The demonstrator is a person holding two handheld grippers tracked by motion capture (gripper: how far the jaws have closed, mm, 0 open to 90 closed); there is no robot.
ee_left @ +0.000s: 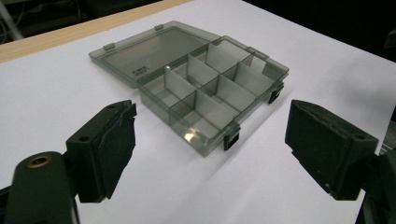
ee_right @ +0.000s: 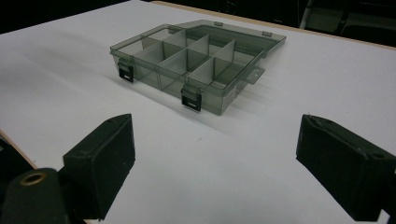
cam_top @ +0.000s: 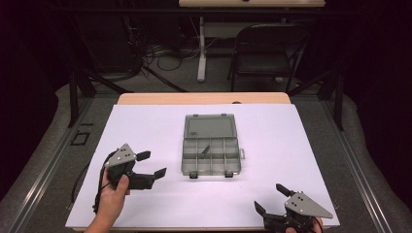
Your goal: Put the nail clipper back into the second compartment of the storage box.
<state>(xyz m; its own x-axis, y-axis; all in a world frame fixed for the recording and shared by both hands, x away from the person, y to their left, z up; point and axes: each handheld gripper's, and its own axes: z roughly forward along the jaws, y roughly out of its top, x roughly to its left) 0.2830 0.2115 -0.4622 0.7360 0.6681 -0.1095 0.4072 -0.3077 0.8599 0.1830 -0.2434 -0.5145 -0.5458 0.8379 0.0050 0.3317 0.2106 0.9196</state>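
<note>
High view put the box (cam_top: 212, 145) near the middle of the white table (cam_top: 145, 204), its lid (cam_top: 210, 126) thrown back flat toward the far edge and the tray of compartments on the near side. Two black latches (cam_top: 193, 174) hung off the tray's near wall, facing the person. The compartments looked empty, apart from one small dark thing (cam_top: 205, 150) near the tray's middle that was too small to name.

Taken whole, box and lid ran longer from near to far; the tray alone was wider across the table.

The left claw (cam_top: 151, 164) sat to the left of the tray and a little nearer the person, its jaws spread wide with nothing between them and aimed rightward at the tray's left end. In the left gripper view the box (ee_left: 212, 95) filled the gap ahead of the open jaws, a near corner and a latch (ee_left: 231, 137) closest.

The right claw (cam_top: 272, 197) lay at the near right corner of the table, well apart from the box, jaws likewise spread and empty. The right gripper view showed the box (ee_right: 196, 63) farther off, latches (ee_right: 191, 99) turned toward it.

By my judgement the left hand (cam_top: 114, 194) was the nearer one, so the coming move likely fell to it: a short reach right and slightly away to the tray's left wall or the lid.
</note>
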